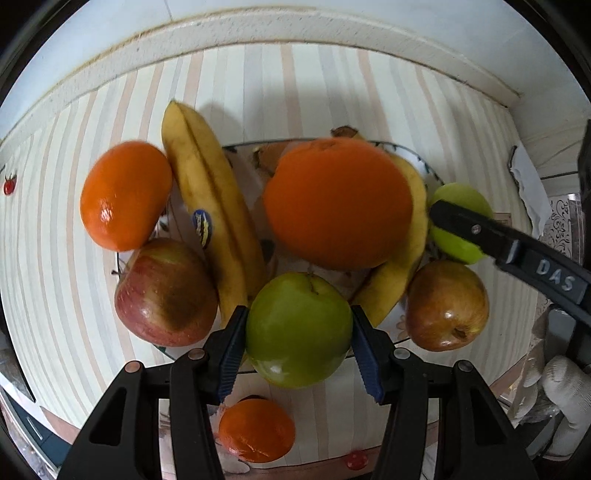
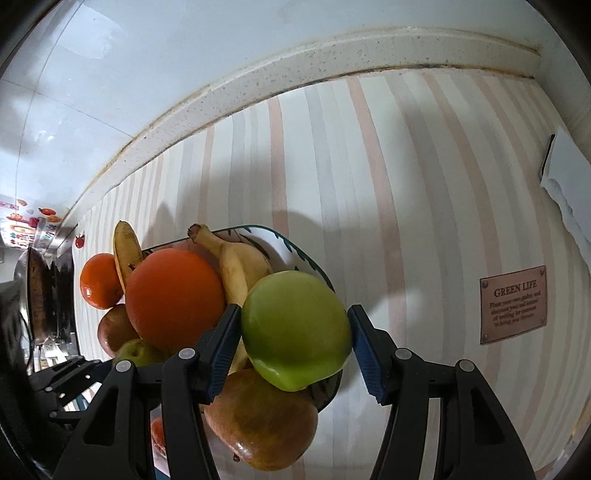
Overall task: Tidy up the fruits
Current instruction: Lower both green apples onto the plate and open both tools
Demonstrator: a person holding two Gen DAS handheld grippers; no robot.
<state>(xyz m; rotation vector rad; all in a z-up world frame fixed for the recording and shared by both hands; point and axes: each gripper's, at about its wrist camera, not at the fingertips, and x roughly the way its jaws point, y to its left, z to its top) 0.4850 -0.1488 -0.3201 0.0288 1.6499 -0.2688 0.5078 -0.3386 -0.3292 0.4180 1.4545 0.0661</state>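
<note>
A patterned plate [image 1: 236,147] holds a big orange [image 1: 338,203], bananas [image 1: 210,206], a small orange [image 1: 125,195], a red apple [image 1: 166,291] and another red apple [image 1: 447,304]. My left gripper [image 1: 299,325] is shut on a green apple [image 1: 299,328] at the plate's near edge. My right gripper [image 2: 293,330] is shut on a second green apple [image 2: 295,328], which also shows in the left wrist view [image 1: 461,199], at the plate's right side [image 2: 295,251]. The big orange [image 2: 175,299] and a red apple [image 2: 258,421] lie beside it.
Another small orange [image 1: 256,430] lies on the striped cloth [image 1: 55,258] in front of the plate. A wall ledge [image 1: 258,33] runs behind. A "GREEN LIFE" plaque [image 2: 513,304] is on the cloth to the right. White paper [image 2: 569,192] lies far right.
</note>
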